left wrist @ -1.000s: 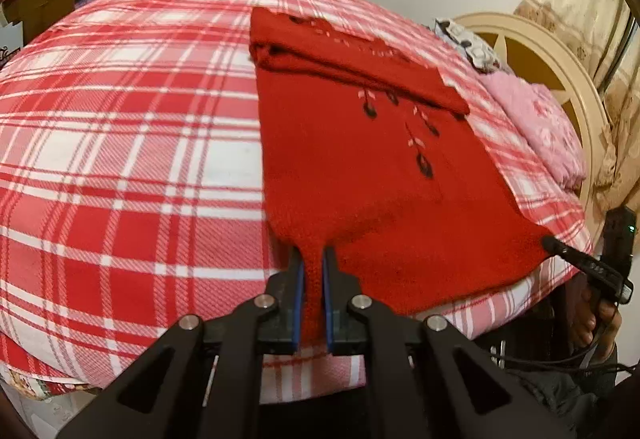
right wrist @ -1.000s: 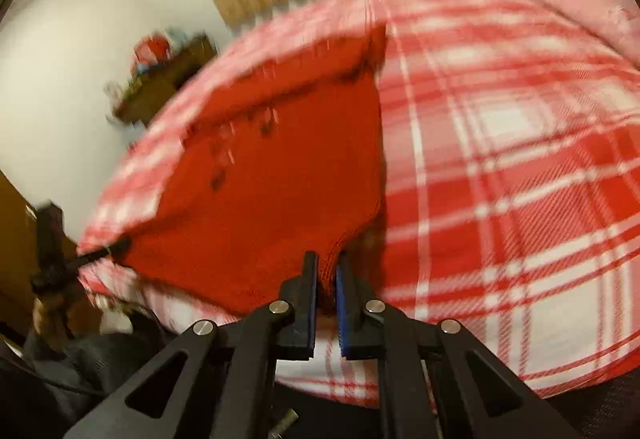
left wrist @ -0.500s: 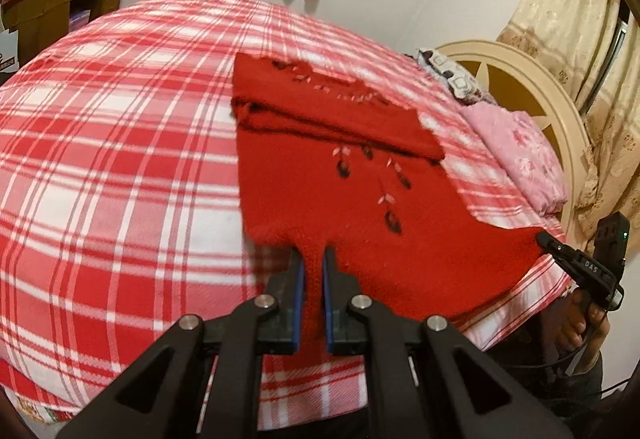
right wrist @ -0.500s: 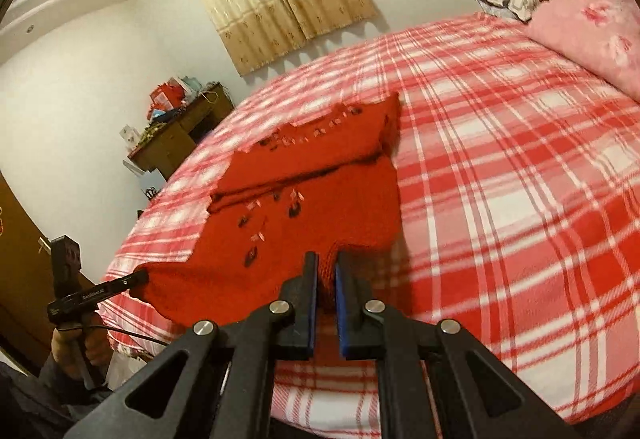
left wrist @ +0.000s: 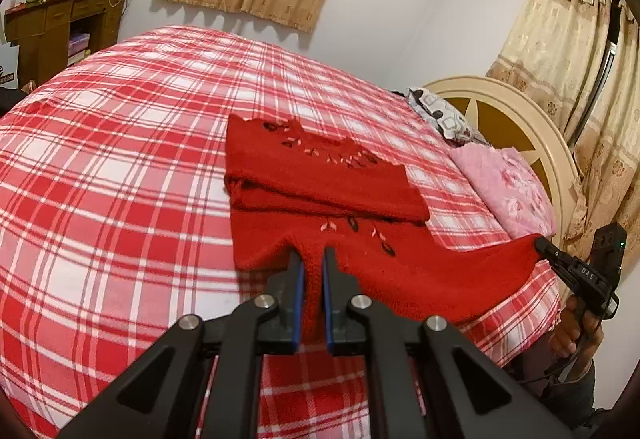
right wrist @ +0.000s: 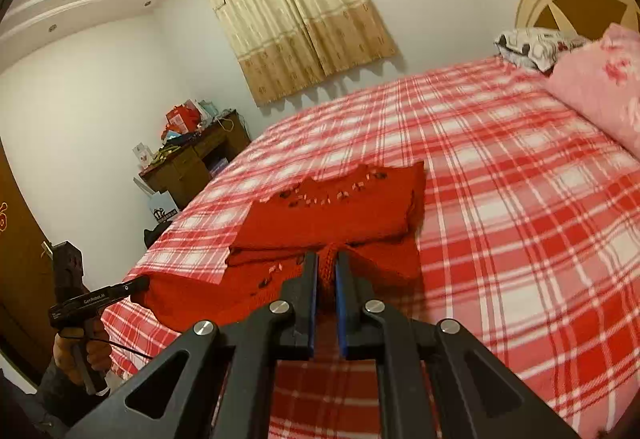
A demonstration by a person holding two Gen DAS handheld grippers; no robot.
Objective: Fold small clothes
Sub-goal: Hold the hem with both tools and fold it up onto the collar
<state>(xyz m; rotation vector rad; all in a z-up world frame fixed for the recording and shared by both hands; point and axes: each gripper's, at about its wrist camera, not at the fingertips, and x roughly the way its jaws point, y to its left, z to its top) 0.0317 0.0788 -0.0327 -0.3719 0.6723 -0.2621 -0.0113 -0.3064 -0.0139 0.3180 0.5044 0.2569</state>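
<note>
A red knitted sweater (left wrist: 320,183) with small embroidered flowers lies on the red plaid bed (left wrist: 120,167), its sleeves folded across the chest. My left gripper (left wrist: 311,259) is shut on the left corner of its hem. My right gripper (right wrist: 326,263) is shut on the right corner. Both corners are lifted above the bed, and the hem hangs stretched between them. The right gripper also shows in the left wrist view (left wrist: 540,245), the left gripper in the right wrist view (right wrist: 144,281). The sweater (right wrist: 340,207) shows in the right wrist view too.
A pink pillow (left wrist: 504,187) and a patterned pillow (left wrist: 444,115) lie by the cream headboard (left wrist: 500,103). A wooden desk (left wrist: 60,27) with clutter stands beyond the bed's far left. Curtains hang on the far wall.
Both grippers have risen and moved forward towards the collar, carrying the hem up off the bed. The lower half of the sweater now lifts and bends over the flat part.
</note>
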